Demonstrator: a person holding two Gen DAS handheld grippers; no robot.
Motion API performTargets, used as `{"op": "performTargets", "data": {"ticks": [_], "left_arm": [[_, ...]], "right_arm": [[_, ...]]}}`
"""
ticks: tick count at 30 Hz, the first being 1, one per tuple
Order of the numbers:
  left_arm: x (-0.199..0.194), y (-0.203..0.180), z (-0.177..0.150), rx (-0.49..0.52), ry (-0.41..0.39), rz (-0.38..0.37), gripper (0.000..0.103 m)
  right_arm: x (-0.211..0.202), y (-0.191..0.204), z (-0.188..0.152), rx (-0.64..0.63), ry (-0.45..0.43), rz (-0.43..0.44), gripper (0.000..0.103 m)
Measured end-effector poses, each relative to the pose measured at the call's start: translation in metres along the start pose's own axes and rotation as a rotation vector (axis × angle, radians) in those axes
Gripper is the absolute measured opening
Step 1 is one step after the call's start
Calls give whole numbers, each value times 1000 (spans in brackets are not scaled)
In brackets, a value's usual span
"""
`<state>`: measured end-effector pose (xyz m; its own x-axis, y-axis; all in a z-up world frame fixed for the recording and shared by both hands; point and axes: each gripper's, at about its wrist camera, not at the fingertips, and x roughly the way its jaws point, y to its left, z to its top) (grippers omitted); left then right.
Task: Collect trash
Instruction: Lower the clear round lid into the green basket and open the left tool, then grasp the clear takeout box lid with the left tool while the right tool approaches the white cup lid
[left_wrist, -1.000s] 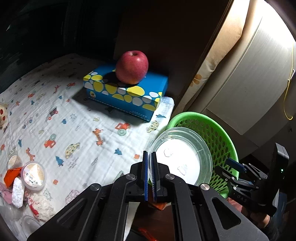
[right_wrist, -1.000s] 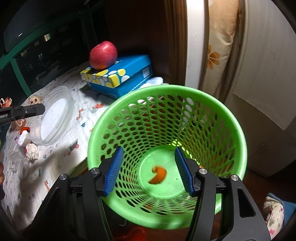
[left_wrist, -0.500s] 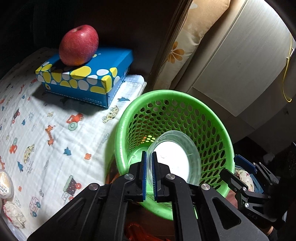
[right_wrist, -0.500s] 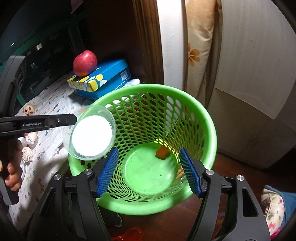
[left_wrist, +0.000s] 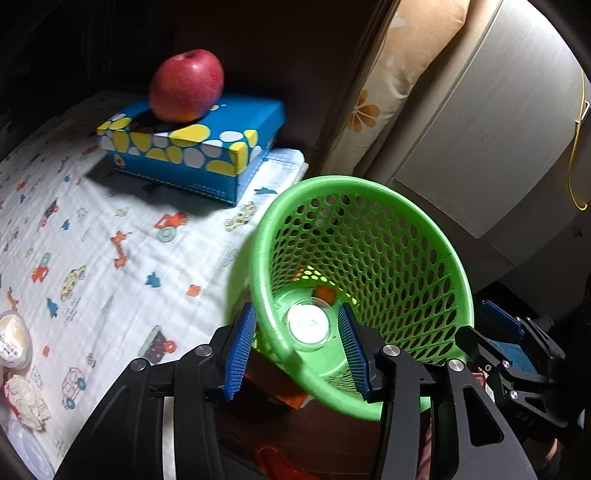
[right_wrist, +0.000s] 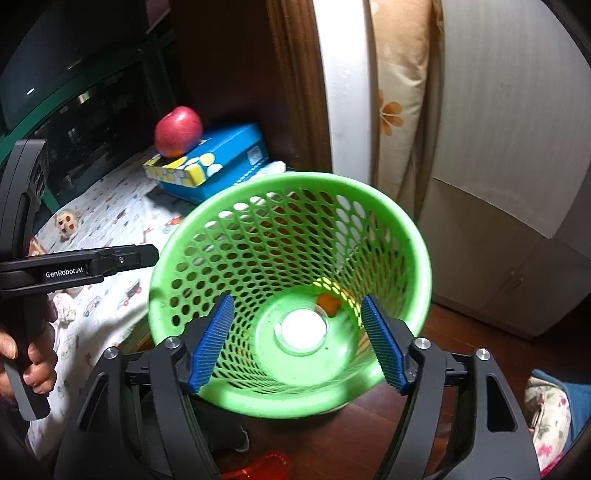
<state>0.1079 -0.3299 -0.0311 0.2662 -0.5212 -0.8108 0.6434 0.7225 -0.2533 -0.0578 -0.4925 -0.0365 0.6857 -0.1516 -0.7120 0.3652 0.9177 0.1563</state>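
My left gripper (left_wrist: 295, 345), pinching the clear lid (left_wrist: 308, 325) half a second ago, now stands spread — the lid lies at the bottom of the green basket (left_wrist: 369, 236), frame centre. My right gripper (right_wrist: 297, 341) gapes empty. One piece collected.

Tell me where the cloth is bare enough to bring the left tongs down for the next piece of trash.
The printed cloth lies bare between the blue tissue box and the green basket. The near-left corner is crowded: a small sealed cup, a crumpled wad, a clear lid. Both left tongs and right tongs are open and empty.
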Motion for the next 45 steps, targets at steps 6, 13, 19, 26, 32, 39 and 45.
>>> {"op": "performTargets", "data": {"ticks": [6,13,19,26,32,39,45], "left_arm": [[-34,41,-24,-56,-48,103,52],[-78,101,-56,-148,-94,244,59],[-112,154,-88,-254,-132,357,61],[-150,226,-136,-439,-158,472,61],[-178,286,-172,-576,-164,547,61],[-183,326,-187,-512,-111,590,77],[-168,347,-190,-420,-39,587,82]], "right_arm": [[4,35,-1,-55,1,56,77],[10,86,-1,-124,12,120,81],[15,133,-3,-177,22,182,81],[21,187,-8,-257,36,242,81],[26,221,-13,-306,53,286,82],[26,248,-22,-343,68,323,82],[30,264,-25,-362,83,329,84]]}}
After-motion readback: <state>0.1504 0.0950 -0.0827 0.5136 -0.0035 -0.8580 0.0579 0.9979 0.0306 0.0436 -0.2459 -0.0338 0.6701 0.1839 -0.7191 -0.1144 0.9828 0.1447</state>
